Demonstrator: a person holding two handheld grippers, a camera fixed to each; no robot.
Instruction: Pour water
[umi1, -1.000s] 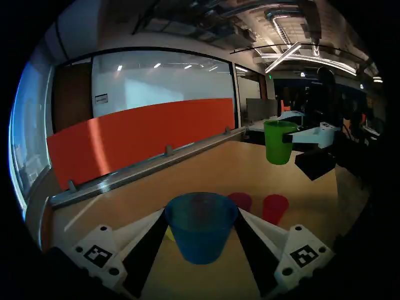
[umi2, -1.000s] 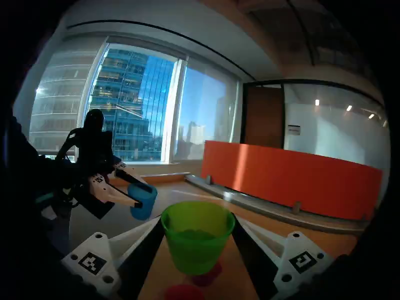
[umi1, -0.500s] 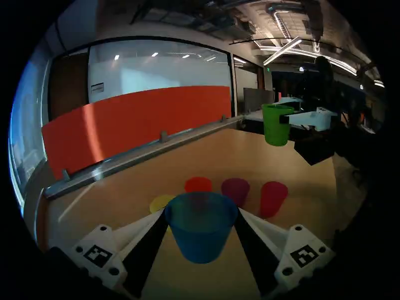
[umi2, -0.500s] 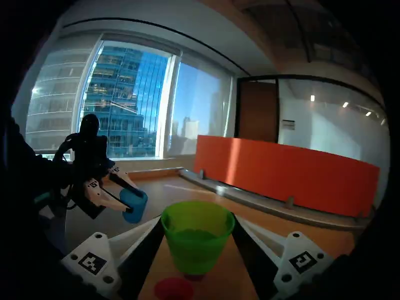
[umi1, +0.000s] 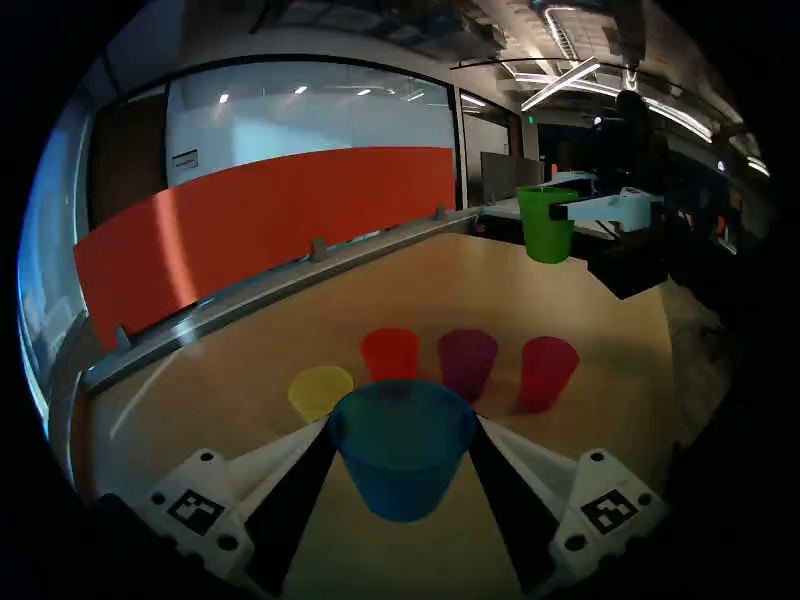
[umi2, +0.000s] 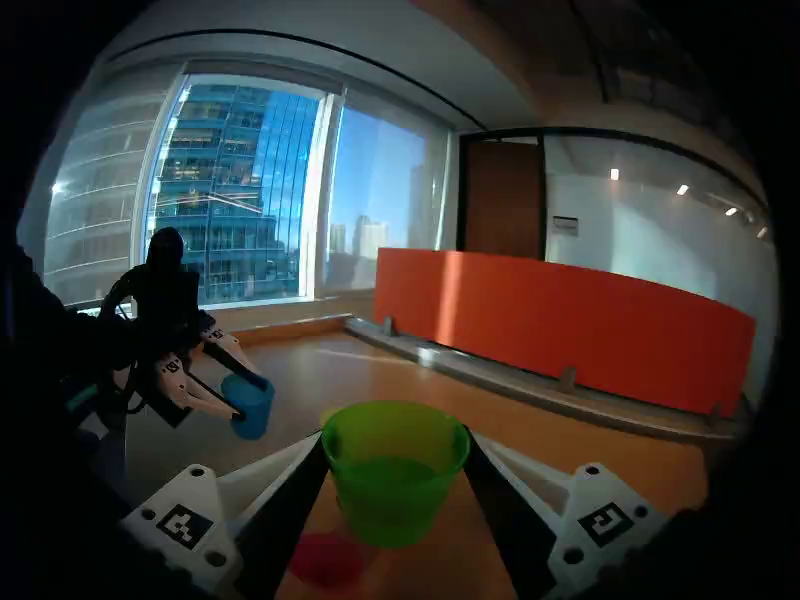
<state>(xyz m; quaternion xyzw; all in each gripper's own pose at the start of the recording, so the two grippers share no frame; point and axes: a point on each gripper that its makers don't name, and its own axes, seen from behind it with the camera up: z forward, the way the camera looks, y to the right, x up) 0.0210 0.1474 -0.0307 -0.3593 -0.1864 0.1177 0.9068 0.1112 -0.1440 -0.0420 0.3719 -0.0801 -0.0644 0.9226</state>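
My left gripper (umi1: 402, 445) is shut on a blue cup (umi1: 402, 458), held upright above the wooden table (umi1: 560, 290). On the table beyond it stands a row of cups: yellow (umi1: 320, 390), orange-red (umi1: 390, 352), purple (umi1: 467, 362) and red (umi1: 547, 372). My right gripper (umi2: 395, 470) is shut on a green cup (umi2: 394, 478) with liquid in it, held upright in the air. In the left gripper view the green cup (umi1: 546, 222) hangs at the far right, well above the table. In the right gripper view the blue cup (umi2: 248, 404) shows at the left, and a red cup (umi2: 326, 562) stands below.
A long orange partition (umi1: 260, 225) on a metal rail (umi1: 300, 275) runs along the table's far edge. Big windows (umi2: 230, 190) fill one wall. A person's dark arm (umi2: 60, 350) holds the left gripper. Office desks (umi1: 520, 205) lie beyond the table.
Both views have tilted downward, so all the cups in the row on the table now show below the blue cup. The green and blue cups stay gripped and upright.
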